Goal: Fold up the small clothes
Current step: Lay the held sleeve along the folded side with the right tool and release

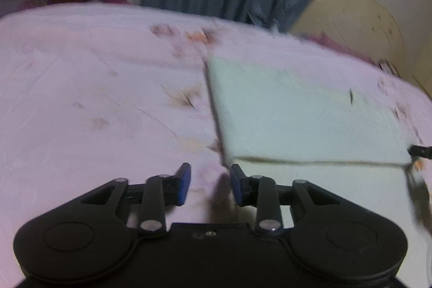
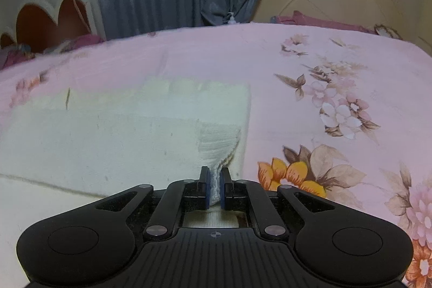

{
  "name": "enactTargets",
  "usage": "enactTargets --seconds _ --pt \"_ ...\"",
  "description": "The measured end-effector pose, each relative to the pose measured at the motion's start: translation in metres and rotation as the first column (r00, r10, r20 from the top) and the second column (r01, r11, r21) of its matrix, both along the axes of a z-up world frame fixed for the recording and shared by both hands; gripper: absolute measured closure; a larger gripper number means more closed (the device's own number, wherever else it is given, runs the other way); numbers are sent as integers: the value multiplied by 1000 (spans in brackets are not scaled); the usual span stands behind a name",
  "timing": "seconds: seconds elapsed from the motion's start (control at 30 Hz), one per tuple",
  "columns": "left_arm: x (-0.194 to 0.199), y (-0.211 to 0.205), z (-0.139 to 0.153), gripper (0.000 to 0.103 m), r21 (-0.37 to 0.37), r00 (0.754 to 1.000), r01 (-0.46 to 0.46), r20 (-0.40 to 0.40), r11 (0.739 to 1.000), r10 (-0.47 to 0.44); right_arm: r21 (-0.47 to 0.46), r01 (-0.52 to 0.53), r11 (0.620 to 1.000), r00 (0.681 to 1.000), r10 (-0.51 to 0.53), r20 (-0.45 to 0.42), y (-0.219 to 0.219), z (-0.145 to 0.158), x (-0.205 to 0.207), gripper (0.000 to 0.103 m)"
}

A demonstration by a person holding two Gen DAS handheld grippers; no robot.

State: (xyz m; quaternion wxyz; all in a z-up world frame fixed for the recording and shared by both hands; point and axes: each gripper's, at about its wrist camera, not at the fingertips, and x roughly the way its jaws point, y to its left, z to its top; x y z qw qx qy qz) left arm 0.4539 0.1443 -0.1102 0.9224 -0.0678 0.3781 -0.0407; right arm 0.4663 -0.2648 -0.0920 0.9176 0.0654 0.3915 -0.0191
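1. Right wrist view: right hand-held gripper (image 2: 214, 189) clenched on a corner of the white cloth (image 2: 113, 136), lying on the pink bed (image 2: 297, 66).
2. Left hand-held gripper (image 1: 210, 185) released, empty, beside the cloth's near-left corner.
3. Mid-fold, apparently; next, probably grasping that corner, then carrying both across evenly.

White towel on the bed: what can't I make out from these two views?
- Left wrist view: the pale white terry towel is motion-blurred; its right corner is lost at the frame edge.
- Right wrist view: the pinched corner is hidden between the right tool pads; the towel's near-left part runs under the tool body.
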Motion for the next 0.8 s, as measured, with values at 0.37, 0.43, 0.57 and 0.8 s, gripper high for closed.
enactTargets --seconds 0.37,0.43,0.57,0.8 --pt "34 -57 -23 63 -70 989 151 3 986 -151 -61 -131 989 991 130 -25 39 -13 12 84" --pt "36 -52 -19 63 -91 987 161 4 983 -162 -69 -58 996 998 56 -32 21 -10 10 84" --pt "67 -56 -17 61 -95 983 183 40 978 -180 7 -91 996 996 91 5 20 -4 27 84" --pt "154 -26 -34 70 -61 991 131 29 990 -129 -33 -98 995 995 97 -15 12 -17 56 85"
